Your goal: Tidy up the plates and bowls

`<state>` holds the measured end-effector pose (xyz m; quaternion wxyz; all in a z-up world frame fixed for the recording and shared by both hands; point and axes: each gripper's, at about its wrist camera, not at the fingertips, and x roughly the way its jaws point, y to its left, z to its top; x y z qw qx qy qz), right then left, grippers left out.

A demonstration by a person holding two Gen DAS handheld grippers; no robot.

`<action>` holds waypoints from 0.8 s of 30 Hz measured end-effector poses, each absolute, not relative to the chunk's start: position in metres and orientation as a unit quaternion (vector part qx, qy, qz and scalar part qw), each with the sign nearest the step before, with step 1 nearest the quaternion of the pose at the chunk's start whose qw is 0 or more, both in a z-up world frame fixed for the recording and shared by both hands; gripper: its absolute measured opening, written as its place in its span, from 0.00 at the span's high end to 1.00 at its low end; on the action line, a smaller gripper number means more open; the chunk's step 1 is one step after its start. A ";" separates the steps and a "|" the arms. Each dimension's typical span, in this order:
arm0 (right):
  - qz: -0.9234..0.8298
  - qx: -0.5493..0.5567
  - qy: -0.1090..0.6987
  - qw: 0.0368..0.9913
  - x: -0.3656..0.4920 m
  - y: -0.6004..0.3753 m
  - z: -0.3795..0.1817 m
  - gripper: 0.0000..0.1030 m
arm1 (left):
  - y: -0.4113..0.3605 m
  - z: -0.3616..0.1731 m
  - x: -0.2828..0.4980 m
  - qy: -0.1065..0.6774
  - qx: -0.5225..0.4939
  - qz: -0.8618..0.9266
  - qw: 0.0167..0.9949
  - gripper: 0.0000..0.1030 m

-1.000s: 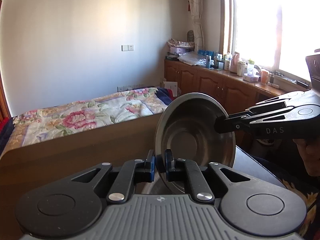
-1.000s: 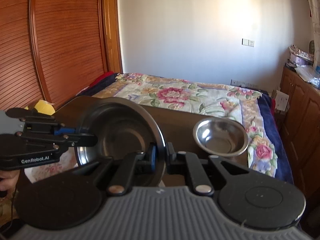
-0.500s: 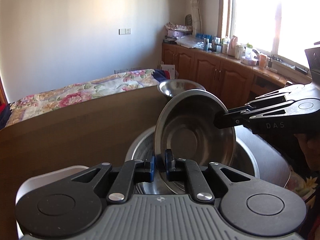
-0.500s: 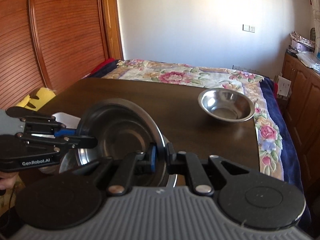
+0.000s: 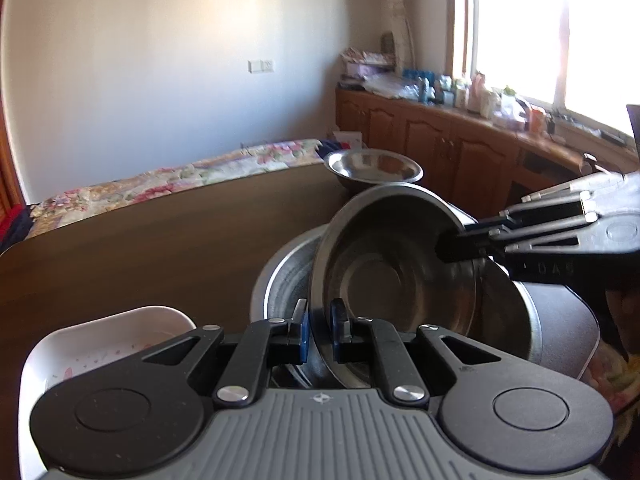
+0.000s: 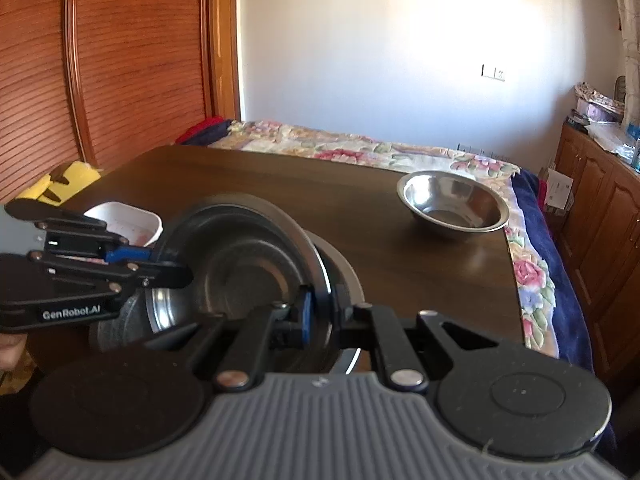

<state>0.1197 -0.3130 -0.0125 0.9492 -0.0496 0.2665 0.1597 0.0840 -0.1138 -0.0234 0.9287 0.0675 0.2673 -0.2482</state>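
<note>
together your left gripper (image 5: pixel 319 334) and right gripper (image 6: pixel 322 314) clamp the tilted steel bowl's (image 5: pixel 394 276) rim; it sits inside a larger steel bowl (image 5: pixel 280 280). another steel bowl (image 6: pixel 452 204) stands apart.

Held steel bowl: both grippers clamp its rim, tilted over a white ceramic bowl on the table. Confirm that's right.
Not quite. The held steel bowl, clamped by left gripper and right gripper, tilts over a larger steel bowl, as the left wrist view shows.
</note>
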 end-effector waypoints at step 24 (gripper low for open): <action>0.143 -0.087 0.275 0.947 0.113 -0.294 -0.020 0.87 | -0.100 -0.029 0.059 0.224 0.021 -0.209 0.952 0.88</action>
